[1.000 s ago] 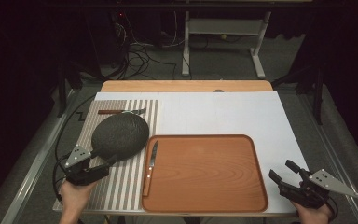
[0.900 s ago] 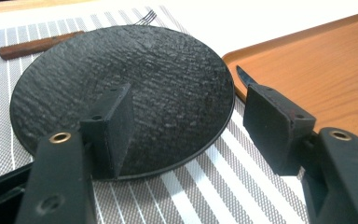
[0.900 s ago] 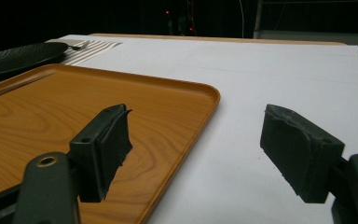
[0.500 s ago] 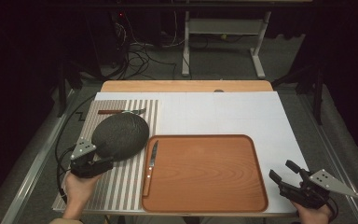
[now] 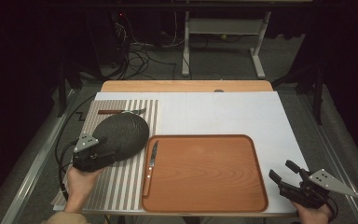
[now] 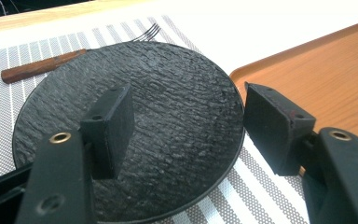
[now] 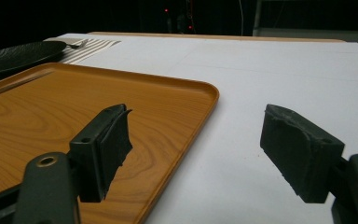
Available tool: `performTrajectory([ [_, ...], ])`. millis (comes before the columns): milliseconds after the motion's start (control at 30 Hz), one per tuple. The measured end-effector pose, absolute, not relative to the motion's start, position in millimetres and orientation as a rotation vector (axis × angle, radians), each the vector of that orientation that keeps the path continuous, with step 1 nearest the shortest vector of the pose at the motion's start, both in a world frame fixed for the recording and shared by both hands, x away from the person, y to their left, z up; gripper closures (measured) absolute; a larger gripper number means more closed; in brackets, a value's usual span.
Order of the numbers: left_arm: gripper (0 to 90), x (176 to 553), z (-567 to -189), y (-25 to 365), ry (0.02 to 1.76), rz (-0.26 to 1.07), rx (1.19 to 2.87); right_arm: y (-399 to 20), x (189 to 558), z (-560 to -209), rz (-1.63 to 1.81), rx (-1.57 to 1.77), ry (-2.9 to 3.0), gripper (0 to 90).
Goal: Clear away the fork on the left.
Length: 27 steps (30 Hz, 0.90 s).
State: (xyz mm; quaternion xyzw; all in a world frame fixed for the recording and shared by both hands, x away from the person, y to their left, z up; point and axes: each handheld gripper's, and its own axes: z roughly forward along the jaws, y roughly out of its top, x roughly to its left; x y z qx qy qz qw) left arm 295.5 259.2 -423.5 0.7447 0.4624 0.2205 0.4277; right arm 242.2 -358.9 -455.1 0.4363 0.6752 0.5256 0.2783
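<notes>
Left gripper [image 6: 186, 135] fingers wide open over the black plate [image 6: 135, 121], holding nothing. Plate looks stiff, heavy, breakable, rough-textured; pinch the near rim.

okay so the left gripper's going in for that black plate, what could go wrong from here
The left gripper is open, one jaw over the black plate and one beside its rim; a shallow bite might let the plate tip out. The fork lies close behind the plate and could get nudged. Moved toward the tray, the plate might clip the knife lying along the tray's left edge.
</notes>
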Motion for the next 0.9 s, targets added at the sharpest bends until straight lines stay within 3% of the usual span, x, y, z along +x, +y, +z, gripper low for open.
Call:
performTrajectory([
  [900,31.5,320,-416,252,1.172,0.555,1.867,-360,242,-455,1.416,1.163,1.811,24.4],
])
